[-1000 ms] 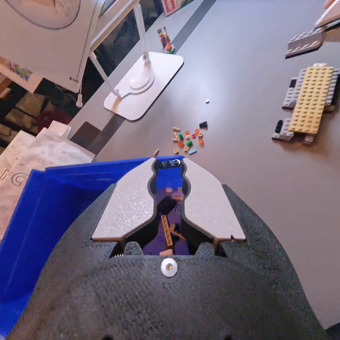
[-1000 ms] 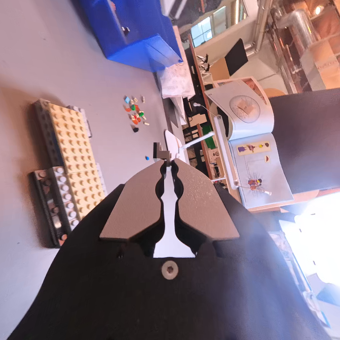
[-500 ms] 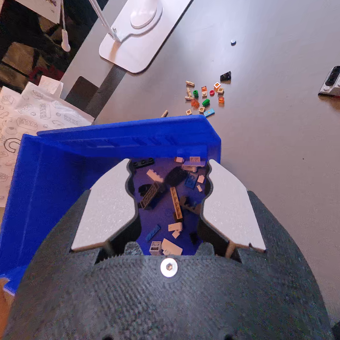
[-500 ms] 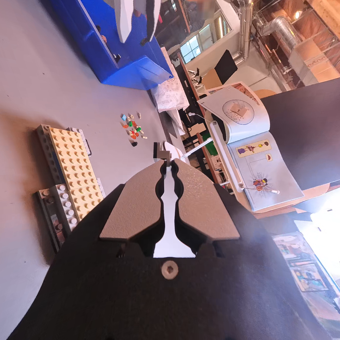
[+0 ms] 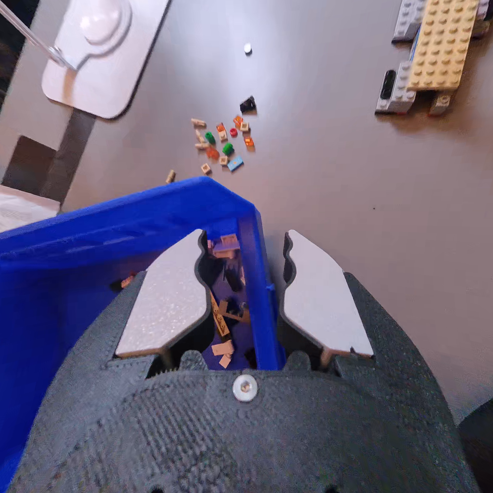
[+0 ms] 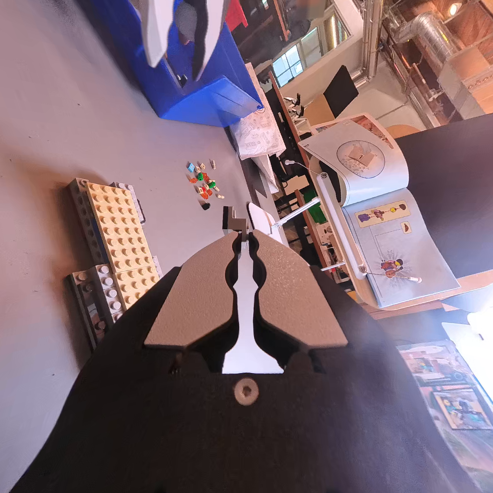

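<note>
We've got the left claw [image 5: 244, 234] hanging open over the corner of the blue bin [image 5: 128, 224], nothing gripped. The bin's right wall runs straight up the gap between the fingers, roughly 6 to 12 o'clock, with one finger inside the bin and the other outside over the grey tabletop [image 5: 373, 213]. No pad presses on the wall as far as we can tell. Down inside we see a jumble of loose bricks [image 5: 222, 314], tan, black and pale, all hard glossy plastic

At about 12 o'clock past the bin rim sits a scatter of tiny pieces [image 5: 224, 141], orange, green, tan and one light blue tile. At 1 to 2 o'clock there's the tan studded plate on grey bricks [image 5: 440, 45], long axis running away from us. The white stand base [image 5: 96, 58] is at 11 o'clock

The right claw [image 6: 243, 236] is closed on a small grey stepped brick piece [image 6: 236, 221] with a black bit on it, pinched right at the fingertips and sticking out toward 12 o'clock. It hovers above the tabletop, with the tan plate at its 9 o'clock and an open instruction booklet [image 6: 394, 240] at 3 o'clock
</note>
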Motion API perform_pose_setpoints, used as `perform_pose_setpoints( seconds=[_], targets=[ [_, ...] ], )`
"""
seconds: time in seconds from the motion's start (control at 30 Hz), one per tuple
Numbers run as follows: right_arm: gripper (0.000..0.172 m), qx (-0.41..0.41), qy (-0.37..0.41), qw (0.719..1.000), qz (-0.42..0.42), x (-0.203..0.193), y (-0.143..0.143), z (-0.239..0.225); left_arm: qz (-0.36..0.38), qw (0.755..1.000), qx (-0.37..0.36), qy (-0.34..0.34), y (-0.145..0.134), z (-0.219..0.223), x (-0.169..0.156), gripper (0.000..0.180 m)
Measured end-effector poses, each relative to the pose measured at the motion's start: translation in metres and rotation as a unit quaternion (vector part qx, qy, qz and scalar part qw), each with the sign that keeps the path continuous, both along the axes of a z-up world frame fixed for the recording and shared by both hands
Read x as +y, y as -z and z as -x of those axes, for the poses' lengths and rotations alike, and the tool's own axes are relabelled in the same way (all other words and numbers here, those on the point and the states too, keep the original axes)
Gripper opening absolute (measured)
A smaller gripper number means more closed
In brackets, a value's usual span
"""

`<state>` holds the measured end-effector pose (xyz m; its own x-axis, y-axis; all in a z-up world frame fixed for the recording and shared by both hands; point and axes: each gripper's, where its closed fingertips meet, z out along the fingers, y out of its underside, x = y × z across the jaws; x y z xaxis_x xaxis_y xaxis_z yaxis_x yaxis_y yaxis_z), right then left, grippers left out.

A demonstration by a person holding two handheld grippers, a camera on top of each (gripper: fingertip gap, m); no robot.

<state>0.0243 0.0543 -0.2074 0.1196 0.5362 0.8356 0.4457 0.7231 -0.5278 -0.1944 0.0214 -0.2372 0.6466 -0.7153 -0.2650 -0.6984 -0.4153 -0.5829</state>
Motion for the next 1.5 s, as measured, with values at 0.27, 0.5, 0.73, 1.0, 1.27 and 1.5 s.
perform_pose_setpoints(
  seconds=[0.27,0.5,0.73,1.0,1.27,1.5],
  targets=[
    [0.005,0.064,-0.016,0.969,0.239,-0.004,-0.004,0.008,-0.200,0.967,-0.091,0.126,-0.045,-0.111,0.001,0.032],
    [0.005,0.095,-0.069,0.893,0.436,-0.028,-0.008,0.019,-0.202,0.959,-0.087,0.176,-0.010,-0.178,0.000,0.036],
    [0.005,0.109,-0.096,0.824,0.548,-0.036,-0.006,0.023,-0.216,0.953,-0.114,0.180,-0.013,-0.189,-0.002,0.017],
    [0.007,0.074,-0.201,0.812,0.543,-0.056,-0.009,0.019,-0.010,0.927,-0.318,0.199,-0.013,-0.201,-0.031,0.016],
    [0.005,0.048,-0.247,0.762,0.597,-0.065,-0.004,0.016,0.196,0.800,-0.523,0.217,-0.035,-0.211,-0.060,0.016],
    [0.005,0.058,-0.158,0.835,0.524,-0.035,0.009,0.013,0.112,0.893,-0.411,0.145,-0.008,-0.179,-0.022,0.016]
  ],
)
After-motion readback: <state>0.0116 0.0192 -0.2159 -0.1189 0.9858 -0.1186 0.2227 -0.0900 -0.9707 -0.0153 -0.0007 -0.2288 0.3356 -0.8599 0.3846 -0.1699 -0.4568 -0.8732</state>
